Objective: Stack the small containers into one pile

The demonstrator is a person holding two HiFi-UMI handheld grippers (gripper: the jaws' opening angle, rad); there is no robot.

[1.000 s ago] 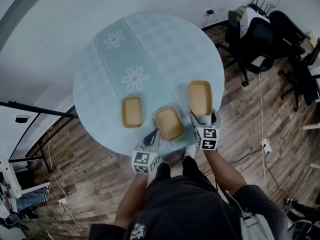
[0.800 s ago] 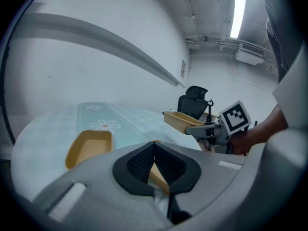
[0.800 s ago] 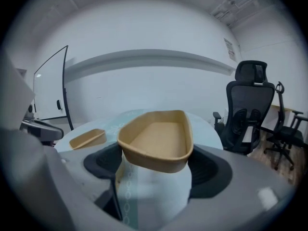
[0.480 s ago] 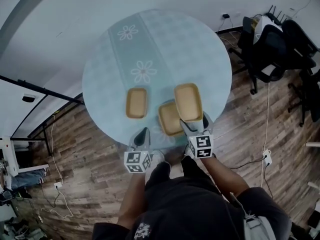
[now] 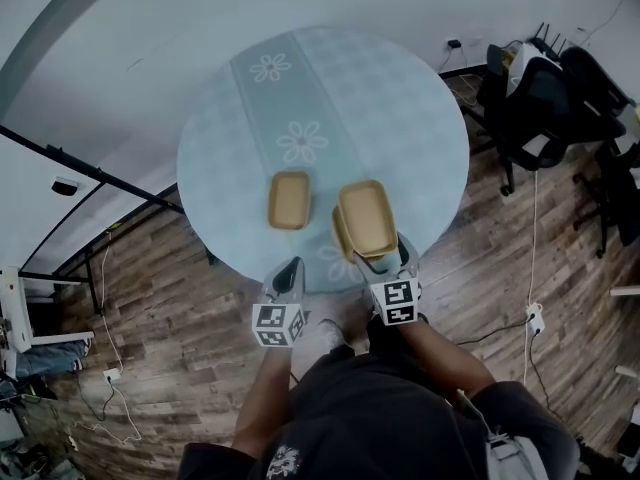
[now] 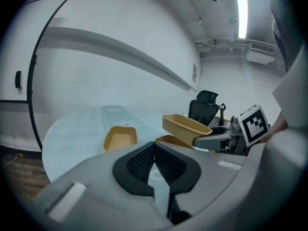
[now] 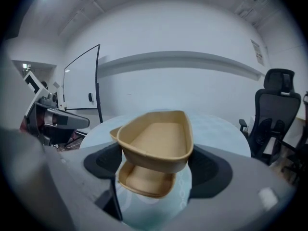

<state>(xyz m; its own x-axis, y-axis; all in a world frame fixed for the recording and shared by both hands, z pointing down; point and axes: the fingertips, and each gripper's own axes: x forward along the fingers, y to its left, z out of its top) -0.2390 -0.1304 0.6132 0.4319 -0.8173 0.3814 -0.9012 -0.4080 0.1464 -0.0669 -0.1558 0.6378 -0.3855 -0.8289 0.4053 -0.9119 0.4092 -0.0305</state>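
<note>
Top container [image 7: 156,141] in right gripper [image 7: 155,167]

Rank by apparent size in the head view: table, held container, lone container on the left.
1. table
2. held container
3. lone container
The held one is nearer the camera, so they may really match.

White wall [image 5: 120,28], wood-plank floor [image 5: 140,298] — round pale-blue table [image 5: 400,108], black office chairs [image 5: 535,108] at right.

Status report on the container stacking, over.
Left gripper shut, empty. Right gripper holds lifted container over second container, not nested. Third container apart on table. Nothing between.
</note>
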